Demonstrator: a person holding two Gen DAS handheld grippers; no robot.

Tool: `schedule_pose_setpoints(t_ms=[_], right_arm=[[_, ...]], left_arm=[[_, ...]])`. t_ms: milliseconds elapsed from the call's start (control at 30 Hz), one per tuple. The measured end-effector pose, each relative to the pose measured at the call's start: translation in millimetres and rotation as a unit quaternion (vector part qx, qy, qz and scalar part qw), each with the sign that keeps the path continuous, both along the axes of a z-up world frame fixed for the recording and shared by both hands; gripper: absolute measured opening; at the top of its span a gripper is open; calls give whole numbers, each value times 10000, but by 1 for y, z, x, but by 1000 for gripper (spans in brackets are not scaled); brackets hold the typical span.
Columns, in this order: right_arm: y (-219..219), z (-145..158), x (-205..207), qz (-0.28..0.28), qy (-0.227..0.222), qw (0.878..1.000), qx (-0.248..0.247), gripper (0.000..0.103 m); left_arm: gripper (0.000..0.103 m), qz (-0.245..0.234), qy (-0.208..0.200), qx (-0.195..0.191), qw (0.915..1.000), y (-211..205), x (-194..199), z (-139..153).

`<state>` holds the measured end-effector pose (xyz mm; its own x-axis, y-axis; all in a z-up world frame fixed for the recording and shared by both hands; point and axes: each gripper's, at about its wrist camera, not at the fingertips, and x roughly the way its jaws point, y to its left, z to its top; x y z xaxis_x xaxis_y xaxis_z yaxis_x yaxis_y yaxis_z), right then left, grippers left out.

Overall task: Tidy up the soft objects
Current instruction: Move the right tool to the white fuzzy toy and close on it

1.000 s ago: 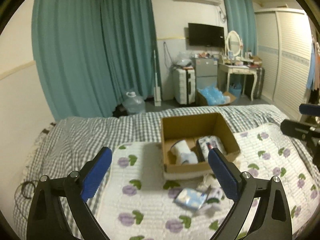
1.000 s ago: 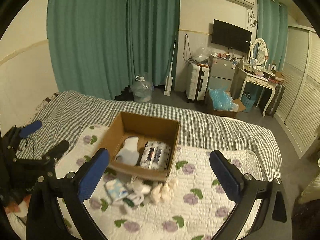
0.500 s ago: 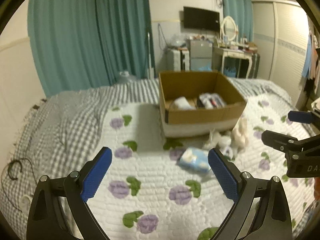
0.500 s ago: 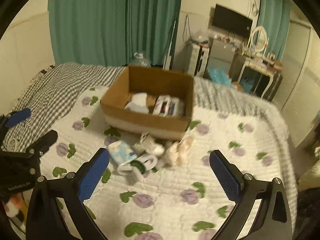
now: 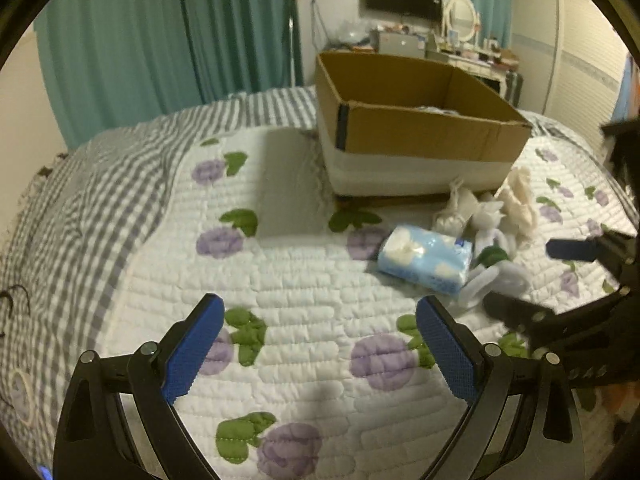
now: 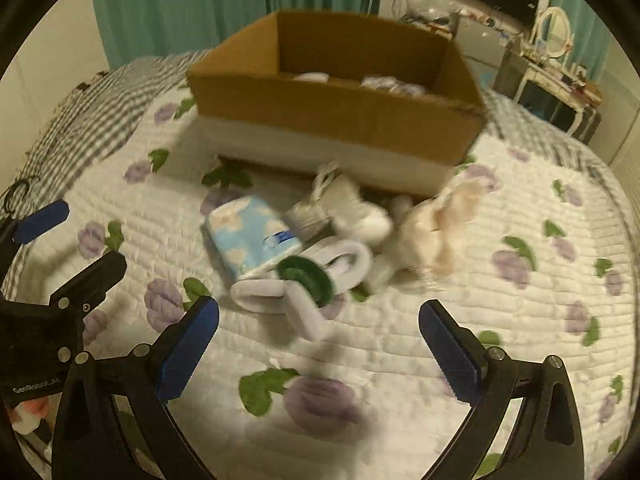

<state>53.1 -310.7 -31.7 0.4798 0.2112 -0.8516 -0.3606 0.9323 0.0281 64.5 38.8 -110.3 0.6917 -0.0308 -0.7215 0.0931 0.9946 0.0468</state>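
Observation:
A cardboard box stands on the bed with soft items inside. In front of it lies a pile: a blue tissue pack, a white and green plush item, a cream plush toy and white bundles. My left gripper is open and empty, low over the quilt, left of the pile. My right gripper is open and empty, just short of the plush item; it also shows in the left wrist view.
The bed has a white quilt with purple flowers over a grey checked sheet. Teal curtains, a dressing table and a wardrobe stand beyond. A black cable lies at the bed's left edge.
Both grippers have dropped lower and moved in toward the pile before the box, which now looks much larger. Both stay open and empty.

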Motion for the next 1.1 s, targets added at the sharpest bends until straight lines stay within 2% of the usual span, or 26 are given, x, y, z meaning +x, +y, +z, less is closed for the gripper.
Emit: schedule_pose_setpoints(t_ms=[133, 233, 333, 367, 433, 467, 500, 800, 933, 967, 1033, 1067, 1100], right_arm=[[11, -18, 5, 138, 155, 9998, -25, 98], [17, -26, 10, 207, 243, 9995, -21, 87], [18, -30, 12, 205, 285, 9994, 4, 71], [18, -29, 11, 232, 258, 9994, 40, 62], [19, -25, 8, 334, 200, 9992, 94, 54], [19, -22, 5, 343, 130, 9993, 50, 44], [18, -19, 3, 346, 72, 9994, 8, 40], [-13, 15, -4, 332, -99, 9980, 523, 22], [-21, 24, -1, 380, -60, 9958, 825, 23], [-24, 24, -2, 343, -82, 9955, 877, 26], [-27, 22, -1, 221, -94, 9958, 880, 46], [-26, 19, -1, 221, -39, 9960, 862, 62], [-24, 15, 0, 229, 4, 9962, 842, 67]], left_arm=[[98, 123, 105, 52, 9999, 6, 6, -6], [98, 131, 202, 0, 9997, 8, 8, -9], [98, 141, 239, 82, 9996, 6, 8, -9], [98, 124, 253, 92, 9996, 5, 7, -9], [98, 93, 278, 68, 9995, 3, 7, -9], [98, 64, 295, 45, 9995, 1, 6, -8], [98, 9, 297, 22, 9996, -1, 4, -6], [98, -278, 164, 96, 9994, -27, 2, 12], [98, -269, 185, 150, 9994, -31, 3, 8], [98, -234, 197, 177, 9994, -30, 3, 6], [98, -132, 231, 261, 9993, -27, 5, 1], [98, -90, 245, 282, 9993, -26, 5, -1], [98, -47, 257, 295, 9992, -24, 5, -3]])
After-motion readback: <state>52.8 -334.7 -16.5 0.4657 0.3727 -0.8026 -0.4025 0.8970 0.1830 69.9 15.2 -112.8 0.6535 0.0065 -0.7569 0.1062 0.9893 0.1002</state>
